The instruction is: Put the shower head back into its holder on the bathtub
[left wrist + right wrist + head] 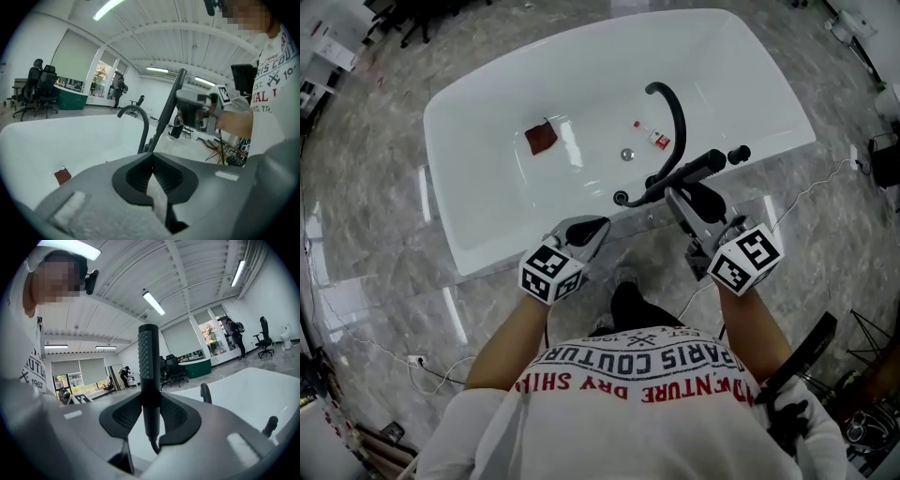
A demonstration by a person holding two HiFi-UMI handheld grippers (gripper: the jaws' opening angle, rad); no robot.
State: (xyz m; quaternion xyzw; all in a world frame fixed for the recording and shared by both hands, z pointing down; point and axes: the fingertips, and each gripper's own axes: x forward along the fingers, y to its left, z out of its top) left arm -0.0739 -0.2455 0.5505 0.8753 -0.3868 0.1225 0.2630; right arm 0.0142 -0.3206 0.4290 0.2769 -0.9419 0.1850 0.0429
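The black shower head (698,167) is a slim wand, held over the near rim of the white bathtub (487,253). My right gripper (682,192) is shut on its handle. In the right gripper view the shower head (148,371) stands upright between the pads, and the right gripper (149,420) grips its lower end. Beside it the curved black faucet (677,122) arches over the tub. My left gripper (591,228) hangs just outside the near rim, shut and empty. From the left gripper (152,176) I see the faucet (142,126) and the wand (168,105).
A dark red cloth (541,138), a small bottle (657,138) and the drain (626,154) lie on the tub floor. A black knob (739,152) sits on the rim at the right. Grey marble floor surrounds the tub. Office chairs and people are far off.
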